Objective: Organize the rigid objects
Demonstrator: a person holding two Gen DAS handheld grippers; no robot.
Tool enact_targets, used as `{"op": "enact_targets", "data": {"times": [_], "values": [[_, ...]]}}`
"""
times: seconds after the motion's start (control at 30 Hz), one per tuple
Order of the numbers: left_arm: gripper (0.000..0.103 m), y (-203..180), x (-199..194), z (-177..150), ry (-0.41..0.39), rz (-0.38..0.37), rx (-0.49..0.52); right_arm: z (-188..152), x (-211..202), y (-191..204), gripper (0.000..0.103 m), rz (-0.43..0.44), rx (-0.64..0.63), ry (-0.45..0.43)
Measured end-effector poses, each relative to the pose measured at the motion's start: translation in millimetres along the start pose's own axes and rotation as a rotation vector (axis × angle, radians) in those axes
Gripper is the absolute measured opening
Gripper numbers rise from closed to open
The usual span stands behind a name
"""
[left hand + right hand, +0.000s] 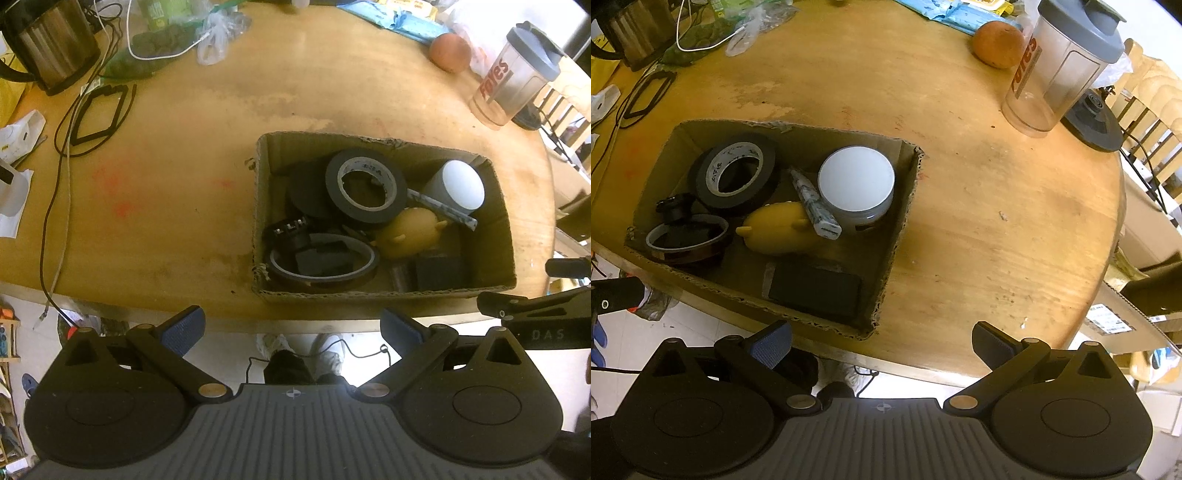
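Note:
A cardboard box (260, 206) (905, 192) sits on the round wooden table near its front edge. Inside lie a black tape roll (364, 184) (737, 170), a brown thin tape ring (321, 266) (687, 240), a yellow toy (408, 232) (779, 229), a white-lidded jar (460, 181) (857, 181), a patterned stick (443, 208) (814, 206) and a flat black block (816, 290). My left gripper (291, 326) hangs open over the table edge, short of the box. My right gripper (882, 341) is open at the box's near right corner. Both hold nothing.
A clear shaker bottle (517, 77) (1063, 66), an orange fruit (448, 51) (997, 44) and blue packets stand at the back right. A steel kettle (48, 48), cables (62, 173) and bags crowd the back left. The kettle's black base (1093, 122) sits at the right edge.

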State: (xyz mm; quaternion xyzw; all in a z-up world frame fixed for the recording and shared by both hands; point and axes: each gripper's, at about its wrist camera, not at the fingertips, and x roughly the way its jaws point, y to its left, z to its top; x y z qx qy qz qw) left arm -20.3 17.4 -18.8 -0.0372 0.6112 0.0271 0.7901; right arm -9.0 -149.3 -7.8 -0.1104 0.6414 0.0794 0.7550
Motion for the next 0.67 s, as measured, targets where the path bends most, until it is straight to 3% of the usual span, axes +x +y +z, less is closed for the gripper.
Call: {"op": "enact_targets", "data": {"times": [0.67], "values": [[0.103,0.0,3.2,6.9,-0.003,0.049,-0.043,4.2,3.8,-7.8,0.103,0.033,0.001,0.009]]}}
